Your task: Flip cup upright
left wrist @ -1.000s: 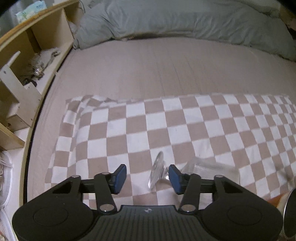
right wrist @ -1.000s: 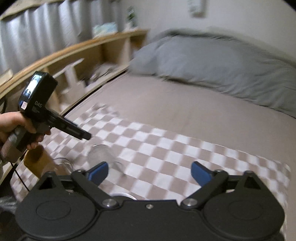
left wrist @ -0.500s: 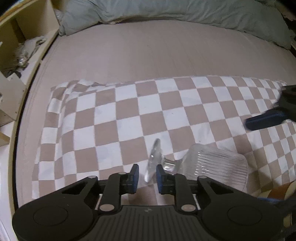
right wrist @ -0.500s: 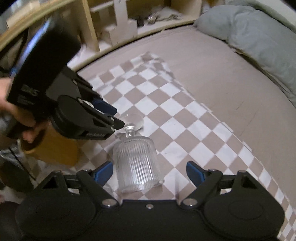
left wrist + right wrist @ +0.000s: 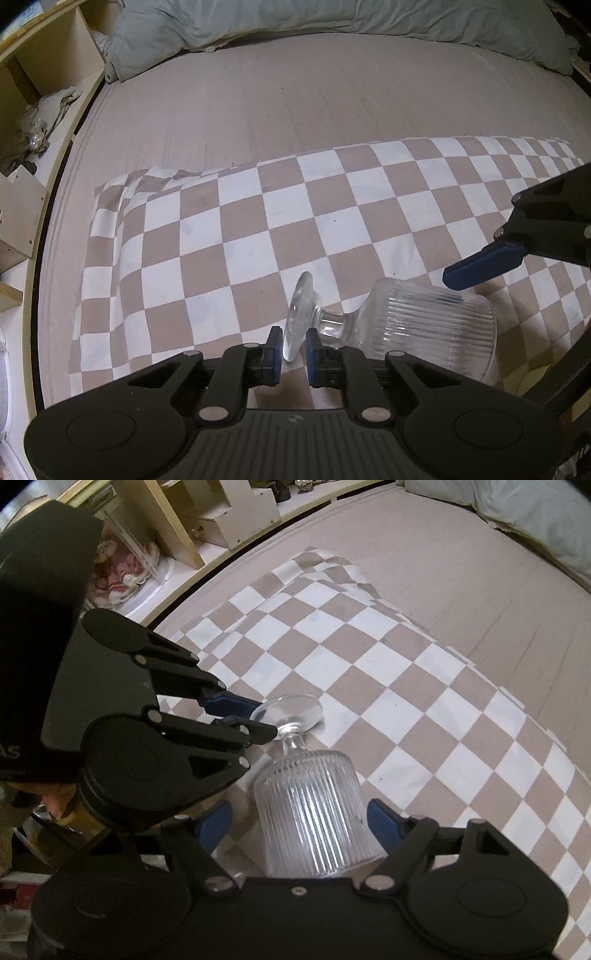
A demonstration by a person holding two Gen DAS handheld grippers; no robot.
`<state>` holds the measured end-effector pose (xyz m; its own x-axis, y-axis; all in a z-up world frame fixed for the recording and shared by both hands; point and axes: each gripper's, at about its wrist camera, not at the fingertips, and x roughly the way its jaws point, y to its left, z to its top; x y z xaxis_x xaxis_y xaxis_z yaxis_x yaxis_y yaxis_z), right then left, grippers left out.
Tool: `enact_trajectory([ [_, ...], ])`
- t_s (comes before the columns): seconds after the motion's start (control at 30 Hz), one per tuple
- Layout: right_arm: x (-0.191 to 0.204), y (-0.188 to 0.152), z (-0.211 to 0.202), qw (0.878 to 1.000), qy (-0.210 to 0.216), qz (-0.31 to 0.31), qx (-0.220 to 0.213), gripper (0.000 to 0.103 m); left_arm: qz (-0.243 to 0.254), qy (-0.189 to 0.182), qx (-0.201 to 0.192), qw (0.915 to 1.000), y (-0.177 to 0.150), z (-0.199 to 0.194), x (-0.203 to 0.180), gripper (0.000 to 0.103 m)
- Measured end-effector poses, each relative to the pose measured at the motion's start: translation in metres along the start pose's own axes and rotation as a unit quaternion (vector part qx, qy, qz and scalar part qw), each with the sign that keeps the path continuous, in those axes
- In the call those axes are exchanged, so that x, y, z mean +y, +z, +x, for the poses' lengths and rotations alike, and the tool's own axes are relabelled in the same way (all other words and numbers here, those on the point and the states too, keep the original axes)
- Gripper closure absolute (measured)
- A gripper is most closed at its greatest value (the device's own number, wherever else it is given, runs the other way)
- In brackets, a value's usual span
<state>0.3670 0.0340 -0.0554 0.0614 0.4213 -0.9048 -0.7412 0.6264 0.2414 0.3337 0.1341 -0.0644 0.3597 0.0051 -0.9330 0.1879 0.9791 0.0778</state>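
Note:
A clear ribbed glass goblet (image 5: 424, 328) lies on its side on a brown-and-white checked cloth (image 5: 229, 229) on a bed. Its round foot (image 5: 297, 315) points left in the left wrist view. My left gripper (image 5: 293, 356) is shut on the lower edge of the foot. In the right wrist view the goblet's bowl (image 5: 314, 808) lies between the two blue pads of my right gripper (image 5: 299, 825), which is open around it; whether the pads touch the glass I cannot tell. The left gripper (image 5: 255, 716) shows there on the foot (image 5: 291, 710).
A wooden shelf unit (image 5: 33, 110) with clutter runs along the bed's left side. A grey duvet (image 5: 332, 26) lies at the head of the bed. Bare brown sheet (image 5: 295, 103) lies beyond the cloth. A brown object (image 5: 79, 821) sits behind the left gripper.
My left gripper has closed from wide open onto the goblet's foot. My right gripper has swung down and moved in until its open fingers straddle the bowl.

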Motion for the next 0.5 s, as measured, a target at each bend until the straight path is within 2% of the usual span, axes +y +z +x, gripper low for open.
enact_trajectory([
  [0.13, -0.005, 0.000, -0.001, 1.000, 0.009, 0.001, 0.000, 0.025, 0.007, 0.004, 0.008, 0.9999, 0.003, 0.001, 0.000, 0.089],
  [0.27, -0.002, -0.001, 0.011, 0.999, -0.026, -0.019, 0.020, 0.030, 0.017, 0.010, 0.014, 0.9997, 0.009, 0.002, -0.004, 0.089],
  [0.5, 0.001, -0.001, 0.029, 0.998, -0.037, -0.027, 0.030, 0.026, 0.033, 0.020, 0.003, 0.9992, 0.007, 0.002, -0.010, 0.090],
])
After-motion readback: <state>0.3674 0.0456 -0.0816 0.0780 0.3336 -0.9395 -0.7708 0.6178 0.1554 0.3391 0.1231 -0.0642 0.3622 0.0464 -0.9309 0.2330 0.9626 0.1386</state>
